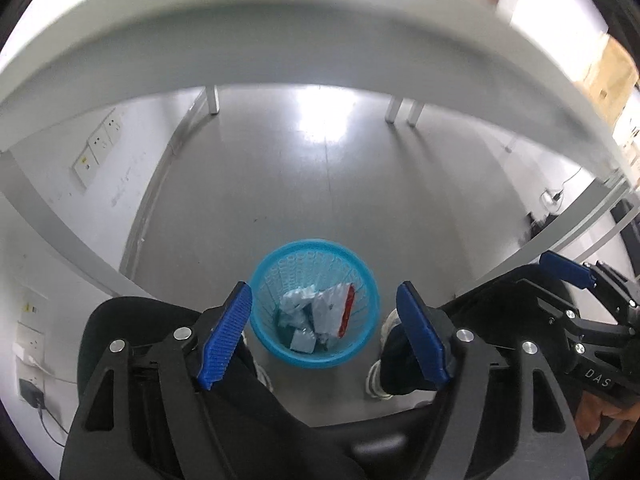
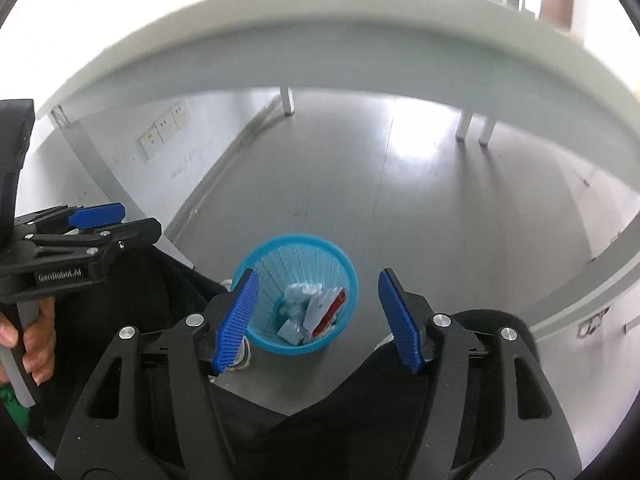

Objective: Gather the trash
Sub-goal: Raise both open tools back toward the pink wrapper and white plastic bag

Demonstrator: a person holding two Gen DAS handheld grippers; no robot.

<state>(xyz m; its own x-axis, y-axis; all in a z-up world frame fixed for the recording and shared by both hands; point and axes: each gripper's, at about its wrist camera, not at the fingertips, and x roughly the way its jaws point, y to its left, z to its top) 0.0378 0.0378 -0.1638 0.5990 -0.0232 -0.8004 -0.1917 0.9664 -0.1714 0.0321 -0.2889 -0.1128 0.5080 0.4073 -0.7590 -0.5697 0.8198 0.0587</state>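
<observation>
The right claw (image 2: 318, 320) hangs with its blue pads apart and nothing between them, above a blue mesh bin (image 2: 256, 268) on the grey floor (image 2: 360, 200); crumpled wrappers (image 2: 308, 312) lie inside; the left claw (image 2: 96, 216) shows at left; a white table (image 2: 320, 60) arches overhead.

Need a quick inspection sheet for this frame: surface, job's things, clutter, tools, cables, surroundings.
Surface: grey floor, glossy with glare; white table edge overhead.
Job's things: blue mesh bin on the floor, upright; crumpled pale wrappers and a white-and-red packet inside it.
Clutter: nothing seen on the floor around the bin.
Tools: left tool open, nothing between its pads; right tool open, also empty; both above the bin.
Cables: a black plug and lead at a wall socket; a thin wire on the floor at far right.
Surroundings: white wall with socket plates, table legs, cardboard boxes.
</observation>
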